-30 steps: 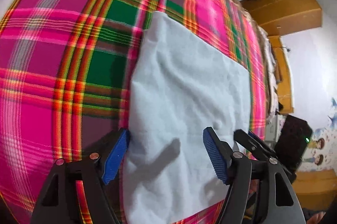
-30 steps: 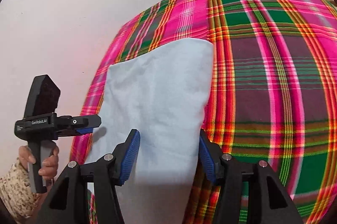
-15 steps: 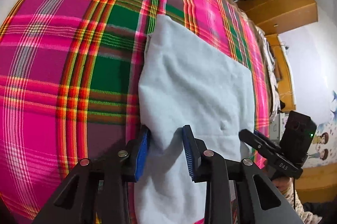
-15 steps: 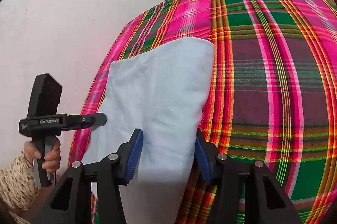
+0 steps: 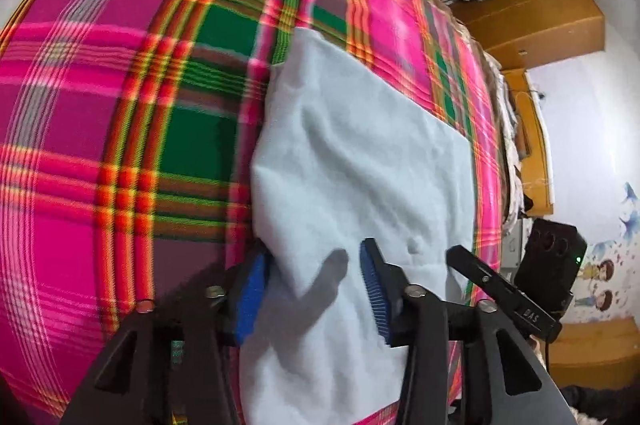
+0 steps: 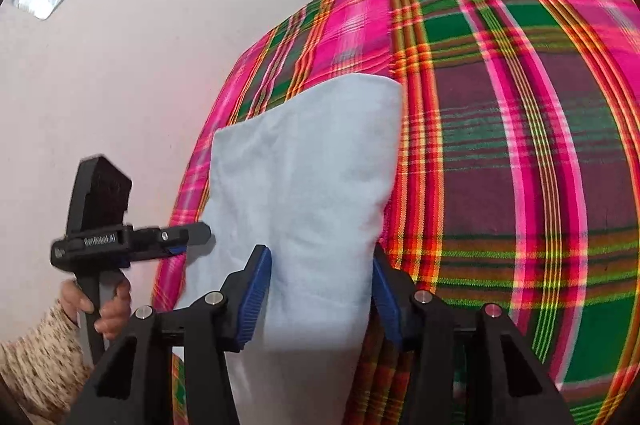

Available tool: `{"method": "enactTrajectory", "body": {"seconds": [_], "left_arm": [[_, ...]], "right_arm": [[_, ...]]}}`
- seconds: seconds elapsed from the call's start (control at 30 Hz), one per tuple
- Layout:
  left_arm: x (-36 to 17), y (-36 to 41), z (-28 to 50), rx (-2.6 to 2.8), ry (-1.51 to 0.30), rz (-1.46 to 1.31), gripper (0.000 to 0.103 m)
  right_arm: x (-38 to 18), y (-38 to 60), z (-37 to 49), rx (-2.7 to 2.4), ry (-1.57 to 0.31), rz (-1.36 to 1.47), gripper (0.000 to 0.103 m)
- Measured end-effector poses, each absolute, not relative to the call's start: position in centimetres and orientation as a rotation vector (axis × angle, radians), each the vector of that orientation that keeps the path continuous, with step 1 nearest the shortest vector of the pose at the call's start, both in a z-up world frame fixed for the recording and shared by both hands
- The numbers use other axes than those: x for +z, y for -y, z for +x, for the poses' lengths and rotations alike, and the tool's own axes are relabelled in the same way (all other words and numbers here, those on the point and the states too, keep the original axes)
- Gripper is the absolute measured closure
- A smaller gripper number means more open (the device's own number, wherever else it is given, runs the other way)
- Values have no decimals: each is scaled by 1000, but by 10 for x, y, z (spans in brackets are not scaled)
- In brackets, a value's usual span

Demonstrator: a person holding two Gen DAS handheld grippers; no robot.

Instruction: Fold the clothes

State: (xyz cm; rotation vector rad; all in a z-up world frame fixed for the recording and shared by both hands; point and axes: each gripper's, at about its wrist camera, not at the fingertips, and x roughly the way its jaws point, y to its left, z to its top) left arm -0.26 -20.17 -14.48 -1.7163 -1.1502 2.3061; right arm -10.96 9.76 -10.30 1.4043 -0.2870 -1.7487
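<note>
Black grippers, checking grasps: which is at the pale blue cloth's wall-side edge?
The left gripper; the right gripper straddles the cloth farther from the wall.

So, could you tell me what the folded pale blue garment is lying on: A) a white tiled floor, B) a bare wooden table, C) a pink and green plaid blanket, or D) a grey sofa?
C: the pale blue garment lies flat on a pink and green plaid blanket, whose stripes border it in both wrist views.

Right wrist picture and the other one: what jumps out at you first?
The loud pink, green and orange plaid blanket fills nearly everything. In the middle of it lies a pale blue folded cloth, plain against the stripes. Black tools with blue pads reach in from below: the left tool and right tool each straddle the cloth's near edge.
</note>
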Motion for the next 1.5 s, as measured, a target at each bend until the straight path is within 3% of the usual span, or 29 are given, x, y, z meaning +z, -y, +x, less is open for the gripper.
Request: {"method": "enactTrajectory", "body": {"seconds": [0.1,0.17,0.23,0.33,0.57,0.77,1.03,1.13,1.27,1.5], "left_arm": [[-148,208,5,2298,1205,-1700,91],[-149,206,7,2308,1200,-1677,93],[-146,202,5,2310,1179,-1666,95],[-140,197,2,2336,1125,-1649,96],[-138,194,-5,2392,1032,-1668,96],[-147,213,5,2335,1107,-1694,84],[-141,222,6,2283,1136,-1722,83],[-142,219,1,2301,1116,-1691,88],[-136,210,0,2352,1049,-1660,94],[-111,200,8,2439,999,-1560,94]], "right_arm": [[-103,-97,-110,-1762,303,1418,54],[-101,-94,-108,-1781,265,1417,58],[-99,-92,-107,-1790,243,1416,72],[-98,-93,-106,-1792,239,1416,79],[-93,-97,-103,-1808,211,1404,80],[-91,-100,-103,-1818,184,1419,70],[-96,-92,-105,-1827,175,1415,65],[-95,-96,-102,-1835,201,1412,65],[-92,-96,-99,-1855,230,1419,77],[-77,-99,-91,-1883,257,1388,81]]}}
